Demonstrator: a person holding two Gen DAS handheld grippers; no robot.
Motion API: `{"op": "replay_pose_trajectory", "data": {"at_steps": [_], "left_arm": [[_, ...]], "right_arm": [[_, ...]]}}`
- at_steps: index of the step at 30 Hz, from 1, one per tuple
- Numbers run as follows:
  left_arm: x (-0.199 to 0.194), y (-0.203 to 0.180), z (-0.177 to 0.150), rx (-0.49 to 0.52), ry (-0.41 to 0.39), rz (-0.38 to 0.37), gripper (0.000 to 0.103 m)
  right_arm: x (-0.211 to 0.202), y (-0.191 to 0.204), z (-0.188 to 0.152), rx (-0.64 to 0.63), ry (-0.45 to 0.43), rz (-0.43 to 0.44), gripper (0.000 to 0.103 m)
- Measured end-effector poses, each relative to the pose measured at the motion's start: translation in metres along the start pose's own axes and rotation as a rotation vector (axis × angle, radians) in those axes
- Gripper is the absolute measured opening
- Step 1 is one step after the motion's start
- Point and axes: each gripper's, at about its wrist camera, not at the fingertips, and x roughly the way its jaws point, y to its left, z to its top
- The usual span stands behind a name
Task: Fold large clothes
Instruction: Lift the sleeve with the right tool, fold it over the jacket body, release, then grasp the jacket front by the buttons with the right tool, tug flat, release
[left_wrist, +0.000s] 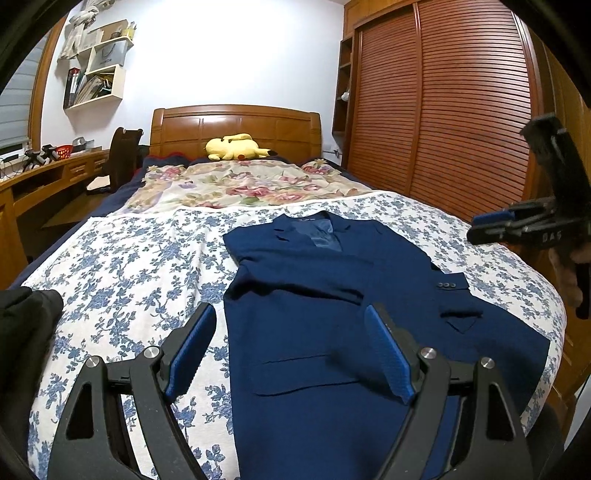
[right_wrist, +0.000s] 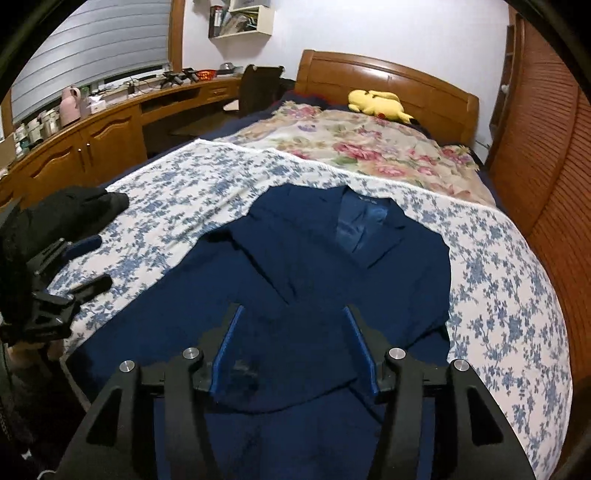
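We see one navy suit jacket (left_wrist: 332, 295) lying flat on the near right part of a bed (left_wrist: 122, 266), its right edge close to the mattress edge, with bare blue-flowered sheet to its left. Two grippers hover over it: the left gripper (left_wrist: 291, 354) and the right gripper (right_wrist: 291, 347), each with fingers (left_wrist: 192, 350) spread apart and grasping nothing. One yellow plush toy (left_wrist: 236, 147) rests far off by the wooden headboard (left_wrist: 236, 125). A slatted wardrobe (left_wrist: 443, 110) stands right, and a wooden worktop (right_wrist: 110, 110) left.
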Motion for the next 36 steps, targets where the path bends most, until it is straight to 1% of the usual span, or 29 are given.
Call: {"op": "replay_pose_trajectory", "data": {"at_steps": [1,2,7,11,16,19,22,23,25,28,31,34,35,36], "left_arm": [[0.0,0.0,0.0,0.001,0.001,0.002,0.083],[0.0,0.001,-0.001,0.001,0.001,0.004,0.083],[0.001,0.004,-0.002,-0.006,0.01,0.007,0.083],[0.002,0.005,-0.003,-0.003,0.015,0.012,0.083],[0.003,0.006,-0.005,-0.001,0.022,0.017,0.083],[0.003,0.007,-0.006,0.002,0.025,0.021,0.083],[0.003,0.009,-0.007,0.002,0.028,0.025,0.083],[0.003,0.01,-0.008,0.002,0.029,0.027,0.083],[0.003,0.012,-0.008,-0.001,0.03,0.03,0.083],[0.003,0.013,-0.009,-0.001,0.032,0.034,0.083],[0.003,0.014,-0.009,-0.003,0.034,0.036,0.083],[0.003,0.014,-0.009,-0.001,0.035,0.037,0.083],[0.004,0.013,-0.009,0.001,0.036,0.039,0.083],[0.004,0.013,-0.009,0.003,0.038,0.04,0.083]], "right_arm": [[0.006,0.003,-0.007,0.004,0.008,0.002,0.056],[0.023,0.021,-0.018,0.008,0.015,0.003,0.056],[0.066,0.035,-0.033,0.042,0.075,0.03,0.056],[0.095,0.055,-0.048,0.072,0.108,0.079,0.056],[0.124,0.088,-0.058,0.086,0.134,0.16,0.056],[0.142,0.107,-0.059,0.073,0.154,0.17,0.056],[0.159,0.116,-0.058,0.072,0.171,0.167,0.056],[0.162,0.117,-0.057,0.075,0.169,0.177,0.053],[0.168,0.115,-0.058,0.074,0.17,0.187,0.04],[0.169,0.113,-0.058,0.076,0.162,0.213,0.034],[0.163,0.102,-0.06,0.085,0.128,0.241,0.033],[0.153,0.097,-0.058,0.098,0.094,0.249,0.033],[0.15,0.097,-0.056,0.1,0.085,0.239,0.033],[0.148,0.098,-0.054,0.094,0.078,0.223,0.036]]}}
